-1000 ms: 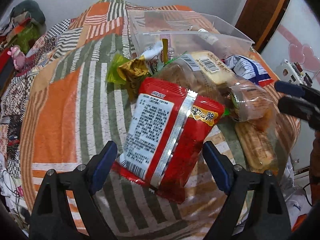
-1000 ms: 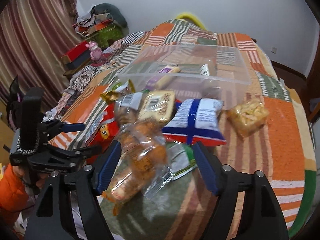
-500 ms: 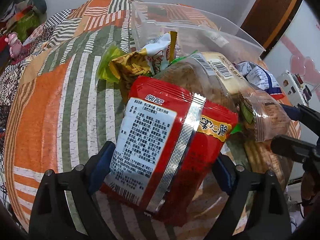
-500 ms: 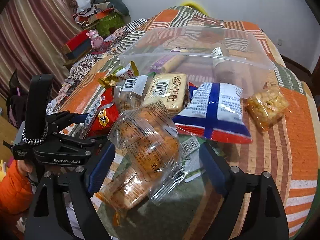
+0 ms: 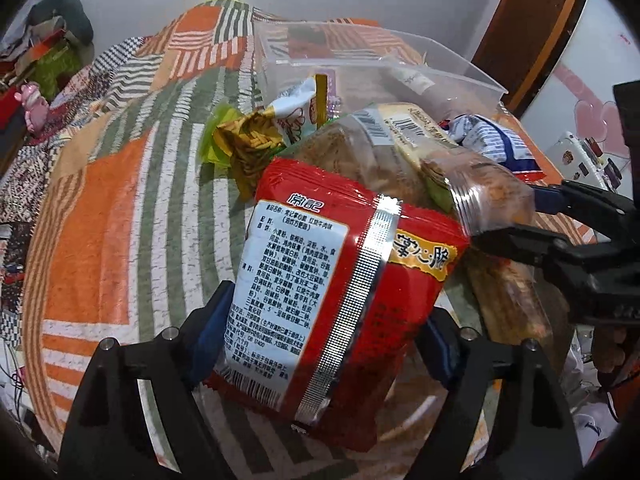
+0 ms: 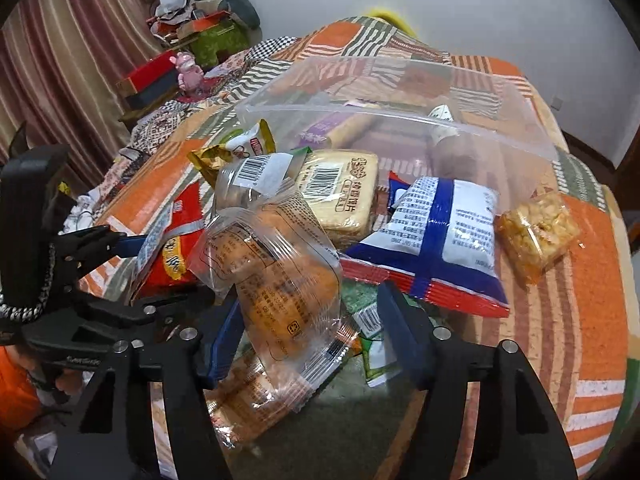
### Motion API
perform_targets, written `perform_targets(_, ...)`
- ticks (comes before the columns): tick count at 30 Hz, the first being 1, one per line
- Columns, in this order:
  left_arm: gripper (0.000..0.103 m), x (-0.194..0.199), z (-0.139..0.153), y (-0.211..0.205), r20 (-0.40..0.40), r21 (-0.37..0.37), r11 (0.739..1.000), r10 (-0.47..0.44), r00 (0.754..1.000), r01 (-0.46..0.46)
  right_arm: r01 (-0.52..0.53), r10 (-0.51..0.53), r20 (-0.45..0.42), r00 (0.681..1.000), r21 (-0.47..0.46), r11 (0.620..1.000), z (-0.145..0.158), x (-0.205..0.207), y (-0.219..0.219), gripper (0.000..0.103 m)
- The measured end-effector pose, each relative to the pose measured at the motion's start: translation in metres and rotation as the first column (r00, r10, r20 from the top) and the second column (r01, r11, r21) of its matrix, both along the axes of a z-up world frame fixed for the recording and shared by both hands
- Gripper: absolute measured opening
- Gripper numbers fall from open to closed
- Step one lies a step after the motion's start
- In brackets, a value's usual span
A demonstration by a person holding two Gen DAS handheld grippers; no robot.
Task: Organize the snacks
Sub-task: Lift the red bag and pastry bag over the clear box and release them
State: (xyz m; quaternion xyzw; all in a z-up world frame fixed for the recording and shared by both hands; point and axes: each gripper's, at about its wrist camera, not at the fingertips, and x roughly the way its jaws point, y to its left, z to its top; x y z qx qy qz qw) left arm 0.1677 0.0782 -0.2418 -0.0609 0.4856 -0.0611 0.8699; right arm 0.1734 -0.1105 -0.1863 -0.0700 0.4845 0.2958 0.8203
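Note:
A pile of snacks lies on a patchwork bedspread before a clear plastic bin point(image 5: 472, 80) point(image 6: 500, 136). My left gripper point(image 5: 320, 344) stands around a red noodle packet point(image 5: 344, 280), its blue pads at both sides; the packet looks lifted and tilted. My right gripper point(image 6: 312, 328) stands around a clear bag of orange biscuits point(image 6: 280, 276), its pads touching the wrapper. In the left wrist view the right gripper point(image 5: 520, 220) comes in from the right at that bag point(image 5: 492, 200). In the right wrist view the left gripper point(image 6: 132, 248) shows at the left beside the red packet point(image 6: 176, 252).
A blue-and-white bag point(image 6: 444, 232), a tan biscuit pack point(image 6: 340, 188), a yellow rice-cracker block point(image 6: 536, 228) and small green and yellow packets point(image 5: 240, 140) lie around. The bin holds a purple-wrapped roll point(image 6: 336, 132). Clutter and a pink toy point(image 6: 188, 72) sit at the bed's left side.
Both grippers moved forward into the pile and narrowed. The red packet now fills the left jaws and has tilted up; the biscuit bag now sits between the right pads.

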Motion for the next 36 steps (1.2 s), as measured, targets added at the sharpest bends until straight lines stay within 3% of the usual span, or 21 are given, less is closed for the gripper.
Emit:
perform_targets(3,0.082,-0.006,0.007,0.001,0.016,0.011,1.000,0.011,1.000,-0.012,0.000,-0.001,0.005,1.000,0.013,1.000,0.002,0.000,-0.001,0.052)
perform_targets(5,0.082,-0.010,0.012,0.003,0.025,0.012,1.000,0.023,0.999,-0.023,-0.012,0.012,0.001,1.000,0.031,0.999,0.004,-0.001,0.000,0.038)
perform_targets(19,0.082,-0.011,0.054,0.009,0.126,0.032,0.997,0.069,0.990,-0.074,0.013,-0.017,0.052,0.999,0.085,0.996,0.032,-0.008,-0.015,0.037)
perform_targets(36,0.082,0.036,0.131,-0.004,0.318,0.045,0.994,0.077,0.945,-0.096,0.157,-0.186,0.204,0.961,0.149,0.976,0.083,0.021,-0.058,0.037)
